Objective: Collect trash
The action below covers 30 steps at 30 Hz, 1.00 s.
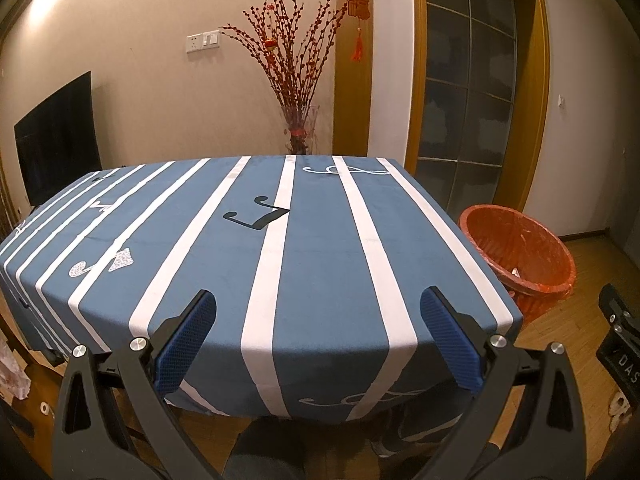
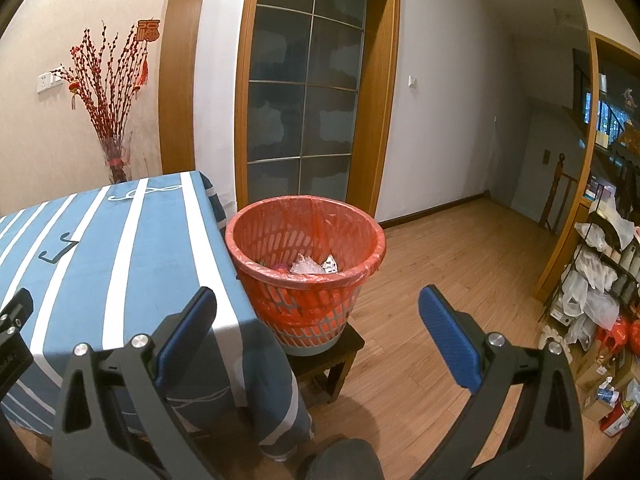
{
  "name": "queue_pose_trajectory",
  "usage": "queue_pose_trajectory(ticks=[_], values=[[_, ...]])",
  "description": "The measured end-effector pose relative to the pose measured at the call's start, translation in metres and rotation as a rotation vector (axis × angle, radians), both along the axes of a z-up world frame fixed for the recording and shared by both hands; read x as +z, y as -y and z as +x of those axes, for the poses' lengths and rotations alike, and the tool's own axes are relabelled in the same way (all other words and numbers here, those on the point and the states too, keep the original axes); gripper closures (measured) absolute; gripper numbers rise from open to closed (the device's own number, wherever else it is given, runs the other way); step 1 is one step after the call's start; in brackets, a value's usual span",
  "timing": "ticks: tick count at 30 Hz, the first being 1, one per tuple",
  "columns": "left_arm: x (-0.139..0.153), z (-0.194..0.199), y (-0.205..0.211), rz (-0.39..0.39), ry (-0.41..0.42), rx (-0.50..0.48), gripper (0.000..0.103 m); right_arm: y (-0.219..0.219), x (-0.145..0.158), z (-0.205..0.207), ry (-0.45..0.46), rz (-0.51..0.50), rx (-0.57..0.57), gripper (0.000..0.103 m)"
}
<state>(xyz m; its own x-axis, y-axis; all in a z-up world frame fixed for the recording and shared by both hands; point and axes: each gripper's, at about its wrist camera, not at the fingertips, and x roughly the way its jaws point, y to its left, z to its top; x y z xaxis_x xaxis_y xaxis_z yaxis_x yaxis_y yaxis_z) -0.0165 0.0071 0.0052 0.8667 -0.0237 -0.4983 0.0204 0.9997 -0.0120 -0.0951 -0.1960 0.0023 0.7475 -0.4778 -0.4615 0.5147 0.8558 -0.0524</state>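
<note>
A red slatted trash basket with a red liner stands on a dark low stool at the table's right corner; crumpled wrappers lie inside it. It also shows in the left wrist view. My left gripper is open and empty over the near edge of the blue striped tablecloth. My right gripper is open and empty, a little short of the basket. No loose trash shows on the cloth.
A vase of red branches stands behind the table. A dark TV is on the left wall. A glass door is behind the basket. A shelf with bags and boxes lines the right. Wooden floor lies between.
</note>
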Motion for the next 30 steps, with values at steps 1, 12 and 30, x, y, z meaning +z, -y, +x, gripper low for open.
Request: queue_pose_trajectory(ticks=[1, 12, 30], values=[[-0.0001, -0.0002, 0.0002, 0.0, 0.0, 0.0, 0.003, 0.0002, 0.0002, -0.0002, 0.0, 0.001, 0.0, 0.004], [-0.0008, -0.0008, 0.0023, -0.004, -0.003, -0.002, 0.003, -0.001, -0.0012, 0.0008, -0.004, 0.0, 0.003, 0.004], [0.0033, -0.0049, 0.0092, -0.036, 0.014, -0.005, 0.003, -0.0002, -0.0009, 0.0006, -0.003, 0.0, 0.003, 0.004]])
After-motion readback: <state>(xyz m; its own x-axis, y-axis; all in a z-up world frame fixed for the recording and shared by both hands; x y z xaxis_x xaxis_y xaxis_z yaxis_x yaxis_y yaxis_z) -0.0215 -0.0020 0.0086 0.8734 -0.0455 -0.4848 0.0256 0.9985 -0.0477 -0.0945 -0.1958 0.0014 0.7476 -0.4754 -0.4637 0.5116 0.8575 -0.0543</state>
